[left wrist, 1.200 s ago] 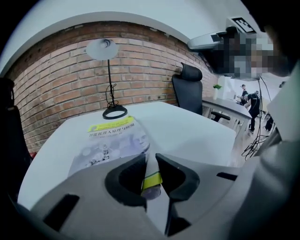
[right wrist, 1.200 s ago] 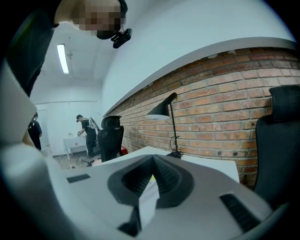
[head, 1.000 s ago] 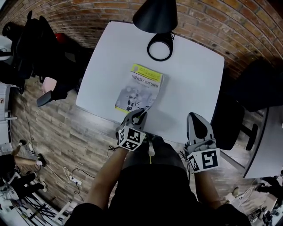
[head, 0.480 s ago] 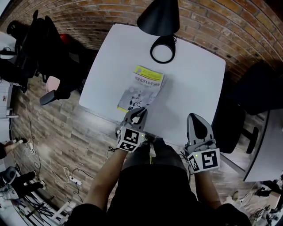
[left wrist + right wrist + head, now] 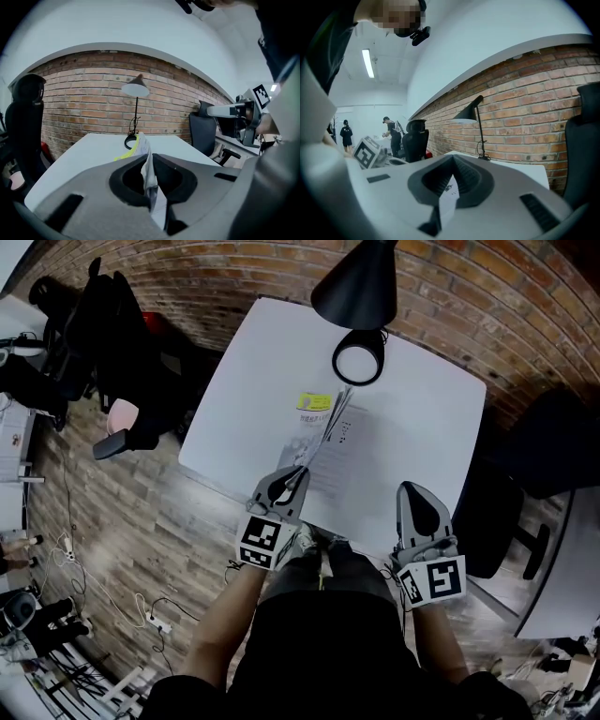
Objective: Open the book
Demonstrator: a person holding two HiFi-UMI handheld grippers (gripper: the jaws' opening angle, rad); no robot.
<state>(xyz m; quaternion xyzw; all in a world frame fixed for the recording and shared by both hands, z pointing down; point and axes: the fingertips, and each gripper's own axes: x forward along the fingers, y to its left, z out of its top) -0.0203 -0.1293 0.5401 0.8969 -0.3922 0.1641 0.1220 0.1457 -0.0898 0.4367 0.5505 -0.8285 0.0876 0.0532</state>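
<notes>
lamp shade (image 5: 359, 285): cut by top edge | book (image 5: 345, 454) print: too small, maybe characters

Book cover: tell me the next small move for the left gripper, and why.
Probably swing the cover leftward past upright and lower it toward the table. The left gripper has its jaws shut on the cover's near edge. The cover stands roughly upright beside the bared pages, so the book looks only half open.

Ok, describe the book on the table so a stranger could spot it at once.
Find the white square table against the red brick wall, with a black desk lamp on it. Before the lamp's round base lies a paperback book, yellow-banded, its cover pinched upright in the left gripper.
</notes>
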